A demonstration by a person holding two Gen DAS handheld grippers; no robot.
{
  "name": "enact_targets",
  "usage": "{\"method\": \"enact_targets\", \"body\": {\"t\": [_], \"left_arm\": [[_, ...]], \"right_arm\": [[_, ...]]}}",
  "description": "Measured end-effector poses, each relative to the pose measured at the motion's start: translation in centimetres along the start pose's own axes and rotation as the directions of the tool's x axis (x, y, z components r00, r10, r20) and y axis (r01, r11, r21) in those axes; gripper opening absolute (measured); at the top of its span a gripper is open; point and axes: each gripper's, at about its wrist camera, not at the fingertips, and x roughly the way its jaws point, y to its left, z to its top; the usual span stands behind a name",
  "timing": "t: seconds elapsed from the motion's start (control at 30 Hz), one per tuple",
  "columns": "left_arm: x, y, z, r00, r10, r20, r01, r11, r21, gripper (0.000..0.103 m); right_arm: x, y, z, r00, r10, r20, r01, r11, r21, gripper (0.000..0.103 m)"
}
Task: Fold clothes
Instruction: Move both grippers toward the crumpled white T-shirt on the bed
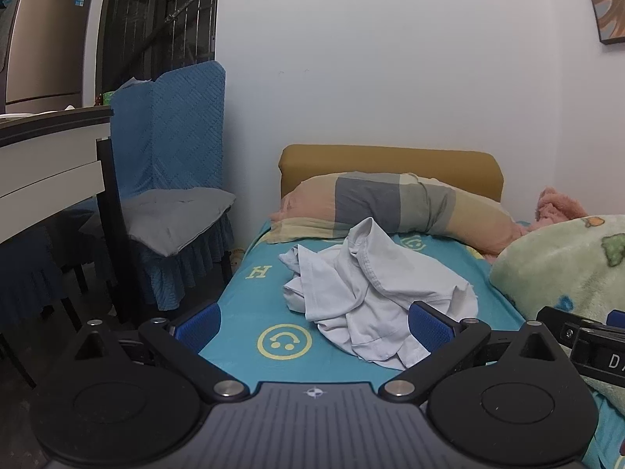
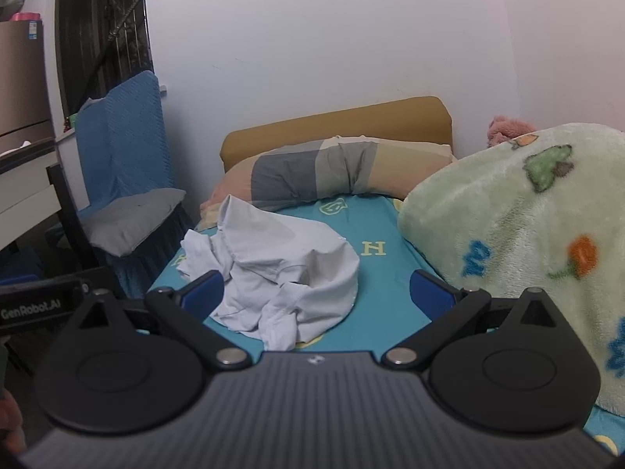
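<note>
Lying in a crumpled heap on the turquoise smiley-print bed sheet (image 1: pixel 242 312), just short of the patchwork pillow (image 1: pixel 390 207), the pale grey-white garment (image 1: pixel 375 297) has not yet been spread, so no fold has begun. The left gripper (image 1: pixel 312 322) and right gripper (image 2: pixel 317 293) both hang released and empty, jaws wide, short of the cloth's near edge, probably to seize it. A green fleece blanket (image 2: pixel 527 242) crowds the bed's right side, leaving little room for flattening.
</note>
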Motion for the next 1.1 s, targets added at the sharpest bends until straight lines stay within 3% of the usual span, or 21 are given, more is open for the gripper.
{"method": "enact_targets", "body": {"t": [0.23,0.37,0.57,0.73,0.87,0.97,1.1], "left_arm": [[-3.0,0.0,-1.1,0.996,-0.013,0.083,0.013,1.0,0.001,0.103],[-2.1,0.4,-1.0,0.999,0.005,0.05,-0.004,1.0,-0.003,0.103],[-3.0,-0.2,-1.3,0.995,0.0,0.103,-0.003,1.0,0.026,0.103],[-2.9,0.0,-1.6,0.996,0.0,0.092,-0.001,1.0,0.013,0.103],[-3.0,0.0,-1.7,0.995,-0.056,0.086,0.055,0.998,0.021,0.103],[-2.4,-0.9,-1.3,0.993,-0.098,0.07,0.094,0.994,0.056,0.103],[0.1,-3.1,-1.1,0.992,-0.122,-0.009,0.122,0.979,0.162,0.103]], "right_arm": [[-1.0,-0.5,0.1,0.999,0.013,0.034,-0.013,1.0,-0.008,0.103],[-2.1,0.1,-0.3,0.999,-0.013,0.053,0.014,1.0,-0.018,0.103],[-3.3,0.1,0.0,0.997,-0.004,0.071,0.004,1.0,-0.005,0.103],[-4.3,0.3,0.8,0.992,-0.024,0.125,0.026,1.0,-0.017,0.103],[-5.1,0.1,1.5,0.987,-0.025,0.156,0.029,0.999,-0.018,0.103],[-5.7,-0.6,1.9,0.987,0.003,0.163,-0.007,1.0,0.028,0.103],[-6.6,-1.6,2.2,0.985,0.0,0.175,-0.016,0.996,0.09,0.103]]}}
